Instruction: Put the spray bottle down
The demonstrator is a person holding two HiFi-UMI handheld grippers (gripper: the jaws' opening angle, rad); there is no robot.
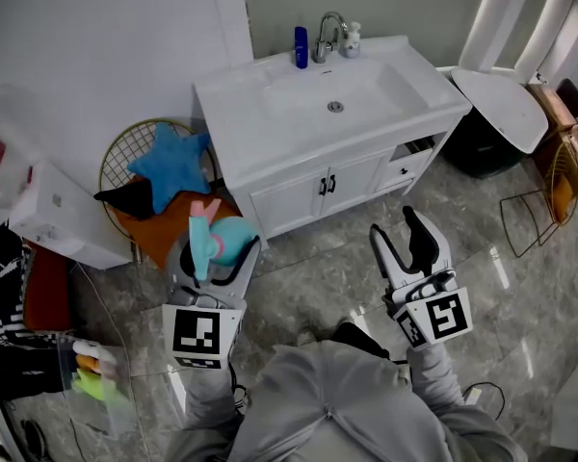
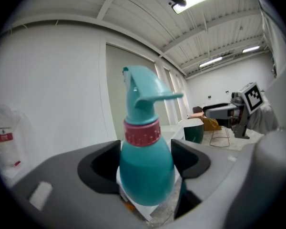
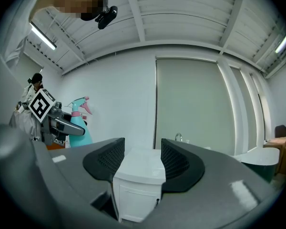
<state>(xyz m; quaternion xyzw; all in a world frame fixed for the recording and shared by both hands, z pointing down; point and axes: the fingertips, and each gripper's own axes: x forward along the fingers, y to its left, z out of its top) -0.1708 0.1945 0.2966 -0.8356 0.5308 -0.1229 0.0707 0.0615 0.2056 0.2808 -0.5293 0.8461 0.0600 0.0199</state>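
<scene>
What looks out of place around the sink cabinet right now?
The sink cabinet's small right-hand drawer hangs open, with a dark gap above its front, while both doors are shut. Nothing looks spilled or broken.

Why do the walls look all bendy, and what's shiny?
Both gripper views: wide-angle lenses bow the wall and blacken the picture corners. Head view: bright glare streaks on the glossy floor. Left gripper view: the bottle looks sharp, close up.

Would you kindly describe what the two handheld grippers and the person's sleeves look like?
Both the left gripper and right gripper have grey bodies, black fingers and a white cube bearing black square markers. The sleeves are grey.
</scene>
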